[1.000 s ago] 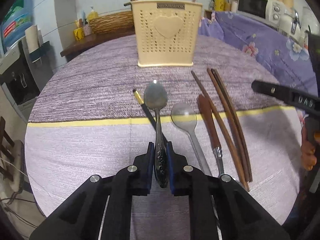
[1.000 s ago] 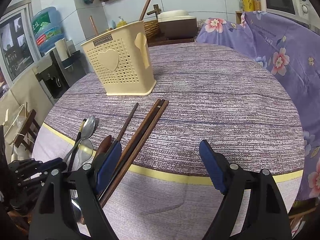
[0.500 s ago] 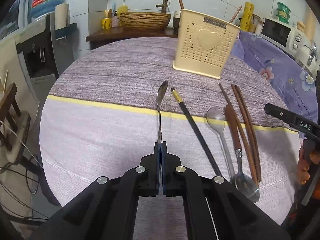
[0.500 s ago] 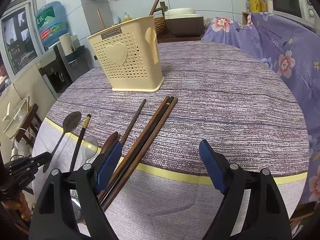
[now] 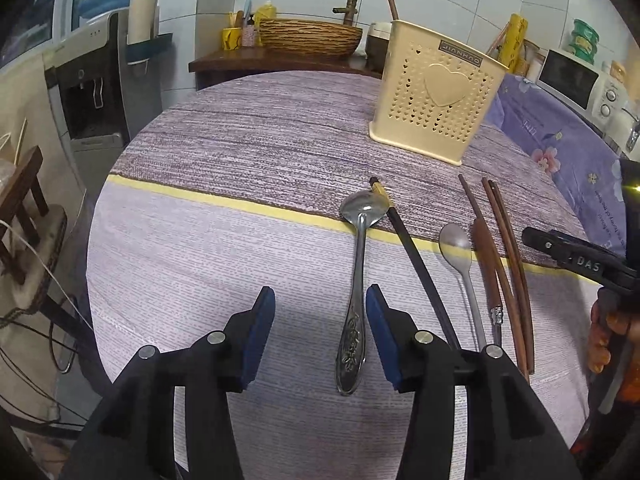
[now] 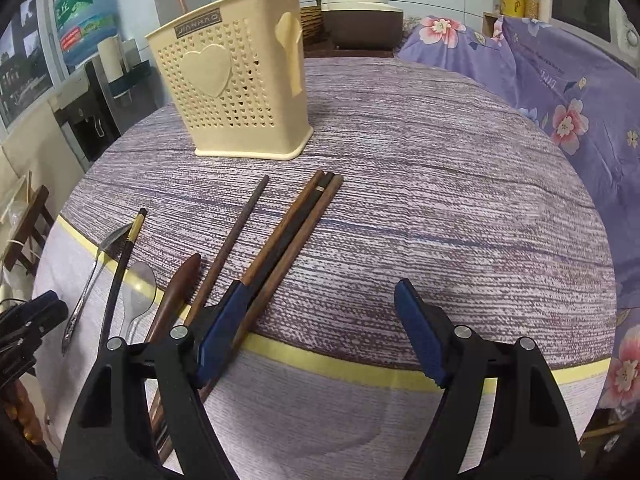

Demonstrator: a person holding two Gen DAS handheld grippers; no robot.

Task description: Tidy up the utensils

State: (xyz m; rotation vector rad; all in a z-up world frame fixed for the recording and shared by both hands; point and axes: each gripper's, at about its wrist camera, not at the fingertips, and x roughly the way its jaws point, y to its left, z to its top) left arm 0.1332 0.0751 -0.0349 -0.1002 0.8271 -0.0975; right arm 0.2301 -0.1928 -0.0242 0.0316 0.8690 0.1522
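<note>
An ornate steel spoon (image 5: pixel 356 280) lies flat on the table, its handle between my left gripper's (image 5: pixel 320 332) opening jaws, near the right pad and untouched. Its bowl rests against a black chopstick (image 5: pixel 416 264). Further right lie a plain spoon (image 5: pixel 460 252), a wood-handled spoon (image 5: pixel 486 256) and brown chopsticks (image 5: pixel 508 248). The cream heart-pattern holder (image 5: pixel 432 96) stands at the back with sticks in it. My right gripper (image 6: pixel 320 332) hangs over the table, its jaws closing slightly with nothing between them. The brown chopsticks (image 6: pixel 288 232) run under its left finger.
The round table's purple cloth (image 6: pixel 440 200) has a yellow stripe (image 5: pixel 240 204). A flowered purple cover (image 6: pixel 560 92) lies to the right. A water dispenser (image 5: pixel 92 92) and a wooden chair (image 5: pixel 24 216) stand beyond the left edge. A woven basket (image 5: pixel 308 36) sits on a shelf behind.
My left gripper has let go of the ornate spoon and its jaws have opened; the spoon now lies flat by the black chopstick. The right gripper has come lower over the chopsticks.
</note>
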